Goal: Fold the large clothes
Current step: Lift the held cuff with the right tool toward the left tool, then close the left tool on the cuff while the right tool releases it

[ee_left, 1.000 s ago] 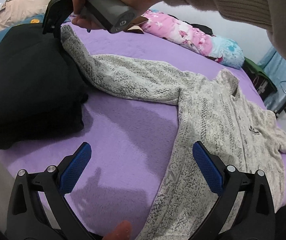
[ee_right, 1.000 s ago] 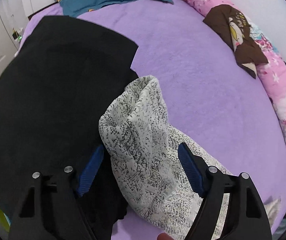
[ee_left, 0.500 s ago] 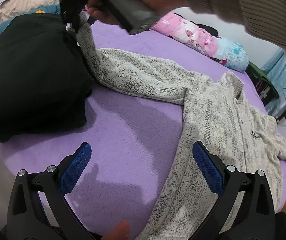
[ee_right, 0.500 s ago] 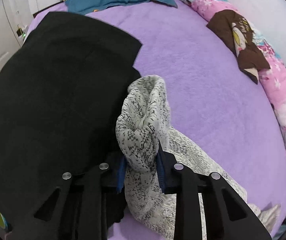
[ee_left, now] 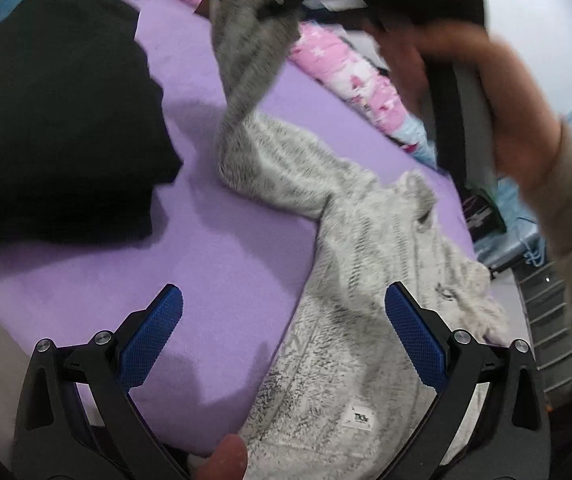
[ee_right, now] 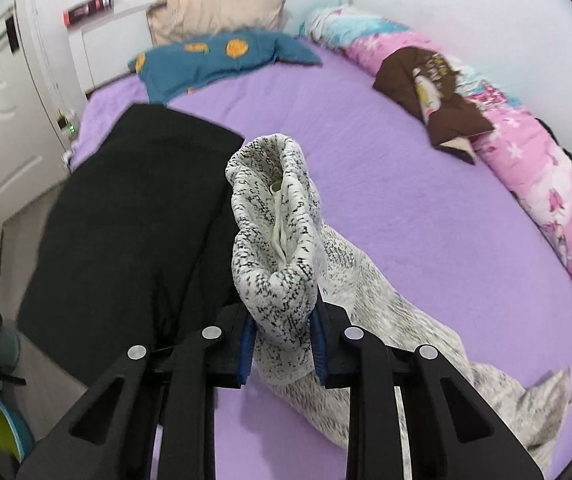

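Observation:
A grey-and-white knit sweater (ee_left: 370, 264) lies spread on the purple bed (ee_left: 222, 248), its body toward the near right. My right gripper (ee_right: 282, 336) is shut on the sleeve cuff (ee_right: 276, 220), which stands up between the blue pads. In the left wrist view that gripper (ee_left: 286, 4) appears at the top, held by a hand, with the sleeve (ee_left: 246, 64) hanging from it above the bed. My left gripper (ee_left: 284, 324) hovers open over the sweater's lower body, nothing between its fingers.
A folded black garment (ee_left: 54, 112) lies on the bed's left side (ee_right: 126, 232). A blue pillow (ee_right: 222, 60), a beige pillow (ee_right: 218, 8), a brown garment (ee_right: 430, 92) and a pink quilt (ee_right: 526, 160) line the far edge. A white door (ee_right: 2, 120) stands left.
The right gripper closed on the sleeve cuff, then lifted it up off the bed and carried it rightward. The left gripper stayed open and shifted slightly.

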A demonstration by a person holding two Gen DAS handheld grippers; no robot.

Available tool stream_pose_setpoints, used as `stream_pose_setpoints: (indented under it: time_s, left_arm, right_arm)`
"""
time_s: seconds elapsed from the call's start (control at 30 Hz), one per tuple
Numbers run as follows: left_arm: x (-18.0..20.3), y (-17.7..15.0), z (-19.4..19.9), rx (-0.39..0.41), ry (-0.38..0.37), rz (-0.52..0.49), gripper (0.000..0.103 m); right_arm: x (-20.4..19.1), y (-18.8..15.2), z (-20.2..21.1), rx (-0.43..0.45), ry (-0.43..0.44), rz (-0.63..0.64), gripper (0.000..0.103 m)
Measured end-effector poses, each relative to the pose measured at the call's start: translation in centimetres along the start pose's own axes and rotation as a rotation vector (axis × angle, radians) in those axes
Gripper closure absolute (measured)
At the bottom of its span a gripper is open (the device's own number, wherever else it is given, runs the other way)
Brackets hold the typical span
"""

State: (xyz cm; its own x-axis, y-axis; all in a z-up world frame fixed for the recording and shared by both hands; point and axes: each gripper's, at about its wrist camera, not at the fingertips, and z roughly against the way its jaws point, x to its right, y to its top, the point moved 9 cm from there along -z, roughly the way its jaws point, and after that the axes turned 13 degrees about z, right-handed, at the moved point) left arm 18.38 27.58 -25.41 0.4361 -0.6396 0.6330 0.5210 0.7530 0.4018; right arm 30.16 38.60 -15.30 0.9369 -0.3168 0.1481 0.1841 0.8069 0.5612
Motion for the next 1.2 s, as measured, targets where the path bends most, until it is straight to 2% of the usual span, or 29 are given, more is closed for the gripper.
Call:
stream_pose_setpoints:
  time_s: [0.17, 0.27, 0.4, 0.5, 0.63, 0.73, 0.8, 0.9, 0.97, 1.1, 1.13, 1.2]
  left_arm:
    - [1.3, 3.3, 3.5, 0.047, -0.037, 0.019, 0.006]
    - [3.8, 6.0, 5.0, 0.048, -0.103, 0.012, 0.006]
    - [9.5, 9.6, 5.9, 0.008, -0.191, -0.021, 0.006]
    - [13.3, 11.3, 6.1, -0.033, -0.263, -0.002, 0.006]
    - [18.6, 12.7, 4.9, -0.095, -0.288, -0.005, 0.006]
    - [21.7, 12.2, 2.7, -0.166, -0.259, -0.007, 0.006]
    - [23.1, 11.0, 0.6, -0.257, -0.197, -0.017, 0.006]
    - [25.0, 9.8, -2.4, -0.371, -0.180, 0.047, 0.006]
    - [25.9, 9.2, -3.7, -0.408, -0.156, 0.063, 0.006]
    - [27.8, 7.5, -5.4, -0.448, -0.101, 0.015, 0.007]
    - [28.4, 7.0, -5.7, -0.452, -0.094, 0.003, 0.009]
    - [29.5, 6.0, -6.2, -0.466, -0.105, -0.066, 0.029]
  right_arm:
    - [1.5, -2.4, 5.8, 0.096, -0.026, -0.036, 0.080]
    - [2.3, -4.0, 8.9, 0.139, -0.044, -0.060, 0.080]
    - [2.7, -6.8, 12.8, 0.196, -0.085, -0.086, 0.080]
    - [2.8, -8.8, 14.7, 0.217, -0.108, -0.096, 0.080]
    - [3.3, -12.0, 17.5, 0.248, -0.138, -0.134, 0.080]
    - [3.7, -14.0, 19.3, 0.273, -0.160, -0.163, 0.080]
    - [3.9, -15.2, 20.3, 0.285, -0.172, -0.175, 0.080]
    - [4.3, -16.7, 21.7, 0.303, -0.193, -0.187, 0.080]
    - [4.6, -17.7, 22.5, 0.315, -0.203, -0.194, 0.080]
    - [5.0, -19.7, 23.5, 0.323, -0.229, -0.210, 0.080]
    - [5.2, -20.3, 23.8, 0.325, -0.239, -0.211, 0.080]
    - [5.4, -21.4, 24.2, 0.329, -0.240, -0.226, 0.080]
